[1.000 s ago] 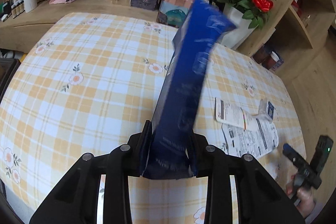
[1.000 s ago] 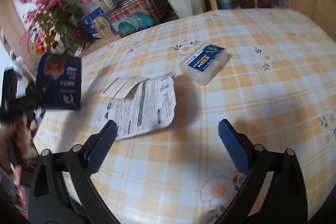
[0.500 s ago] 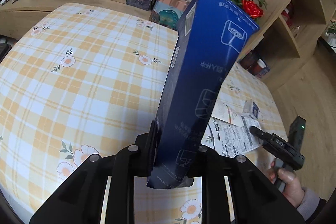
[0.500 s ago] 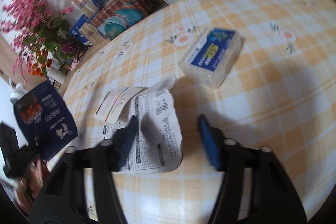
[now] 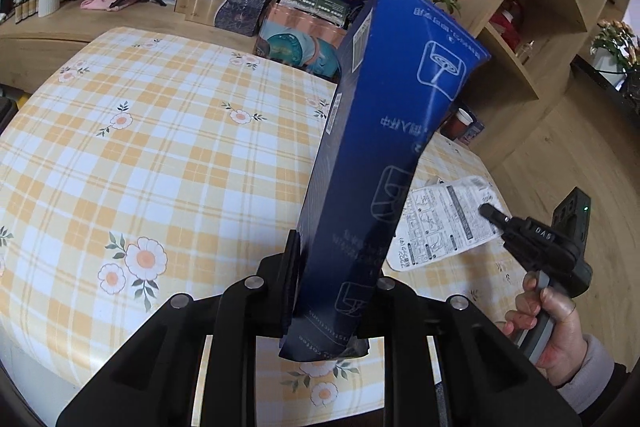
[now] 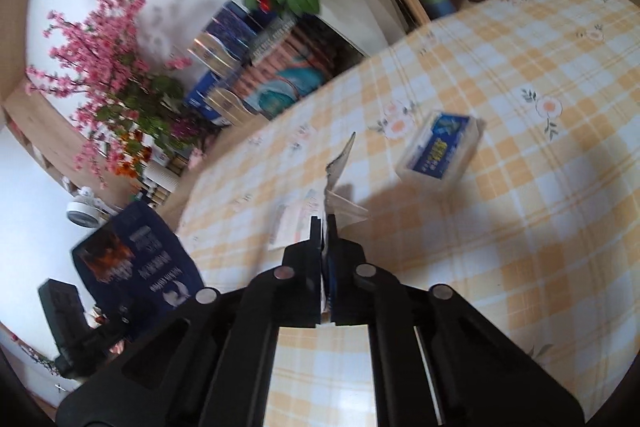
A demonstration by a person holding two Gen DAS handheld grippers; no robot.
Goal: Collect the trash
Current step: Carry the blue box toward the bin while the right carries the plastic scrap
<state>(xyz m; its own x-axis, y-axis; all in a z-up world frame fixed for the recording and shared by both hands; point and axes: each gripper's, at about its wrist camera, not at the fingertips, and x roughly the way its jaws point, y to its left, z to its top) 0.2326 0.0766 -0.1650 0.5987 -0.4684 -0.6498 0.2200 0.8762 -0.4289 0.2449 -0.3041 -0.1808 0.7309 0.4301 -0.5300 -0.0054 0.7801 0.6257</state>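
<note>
My left gripper (image 5: 332, 291) clamps the tall blue box (image 5: 384, 163) upright above the table (image 5: 160, 155). My right gripper (image 6: 329, 259) is pinched on the printed paper wrapper's (image 6: 338, 167) edge; the clear plastic case (image 6: 438, 151) lies just beyond. Gripped so thinly, I think the wrapper could tear or slip free.

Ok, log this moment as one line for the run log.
left gripper: shut on dark blue box | right gripper: shut on printed wrapper | clear plastic case: on table
</note>
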